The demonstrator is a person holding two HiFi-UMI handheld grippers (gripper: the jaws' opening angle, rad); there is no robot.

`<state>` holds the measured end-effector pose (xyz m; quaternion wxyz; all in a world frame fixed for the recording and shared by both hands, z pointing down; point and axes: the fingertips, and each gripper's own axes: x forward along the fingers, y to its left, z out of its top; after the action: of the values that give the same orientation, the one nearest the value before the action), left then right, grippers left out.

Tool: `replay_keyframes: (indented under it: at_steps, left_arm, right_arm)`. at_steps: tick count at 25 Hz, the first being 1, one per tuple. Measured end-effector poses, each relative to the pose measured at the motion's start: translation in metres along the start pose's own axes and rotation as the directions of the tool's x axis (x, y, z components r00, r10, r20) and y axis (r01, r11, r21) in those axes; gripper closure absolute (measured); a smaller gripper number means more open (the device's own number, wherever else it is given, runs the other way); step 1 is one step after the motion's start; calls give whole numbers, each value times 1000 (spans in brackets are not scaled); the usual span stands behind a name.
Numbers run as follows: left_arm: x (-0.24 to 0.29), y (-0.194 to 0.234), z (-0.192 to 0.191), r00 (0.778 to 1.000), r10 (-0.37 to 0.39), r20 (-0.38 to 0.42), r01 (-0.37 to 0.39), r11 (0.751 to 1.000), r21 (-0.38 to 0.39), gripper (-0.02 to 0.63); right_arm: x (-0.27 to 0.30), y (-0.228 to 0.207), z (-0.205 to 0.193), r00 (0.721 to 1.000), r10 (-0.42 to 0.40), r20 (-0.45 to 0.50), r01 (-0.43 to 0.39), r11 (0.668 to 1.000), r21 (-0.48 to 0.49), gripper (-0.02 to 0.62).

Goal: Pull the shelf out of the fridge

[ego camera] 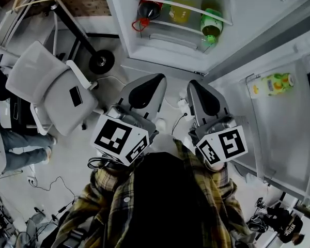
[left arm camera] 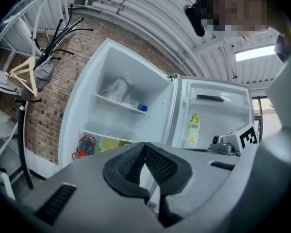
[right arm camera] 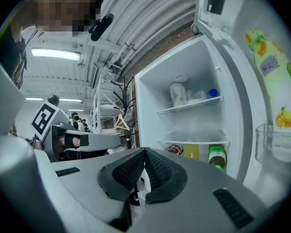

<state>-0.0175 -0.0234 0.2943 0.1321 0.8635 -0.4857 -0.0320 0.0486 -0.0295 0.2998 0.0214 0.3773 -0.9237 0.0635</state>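
The white fridge point(ego camera: 160, 50) stands open in front of me. A glass shelf point(left arm camera: 117, 103) carries a white bag and a blue-capped bottle. The lower shelf point(right arm camera: 194, 142) sits over a red cola bottle point(ego camera: 150, 6), a yellow bottle point(ego camera: 180, 8) and a green bottle point(ego camera: 212, 22). My left gripper point(ego camera: 154, 79) is shut with nothing in it, short of the fridge and apart from it; in its own view the pads meet at the left gripper point(left arm camera: 145, 147). My right gripper point(ego camera: 195, 84) hangs beside it, also shut and holding nothing, its tips touching at the right gripper point(right arm camera: 145, 152).
The fridge door point(ego camera: 279, 118) swings open on the right with a juice bottle point(ego camera: 271, 84) in its rack. A grey office chair point(ego camera: 46, 87) stands to the left. A coat stand with a wooden hanger point(left arm camera: 26, 76) is against the brick wall. Cables lie on the floor point(ego camera: 51, 182).
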Motion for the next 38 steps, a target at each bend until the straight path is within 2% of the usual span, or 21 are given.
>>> replay_keyframes:
  at_steps: [9, 17, 27, 38]
  left_arm:
    - [40, 8, 8, 998, 54, 16, -54, 998, 12, 601]
    - [53, 17, 11, 996, 88, 0, -88, 996, 11, 601]
    - [83, 41, 23, 1000, 12, -16, -12, 1000, 14, 601]
    - [122, 105, 51, 995, -96, -32, 97, 995, 26, 601]
  right_arm:
    - [19, -40, 1, 999, 54, -3, -54, 999, -3, 578]
    - [31, -50, -2, 996, 85, -15, -84, 996, 29, 577]
    - [59, -67, 6, 1000, 15, -8, -15, 999, 42, 578]
    - [134, -87, 26, 995, -93, 23, 92, 995, 45, 578]
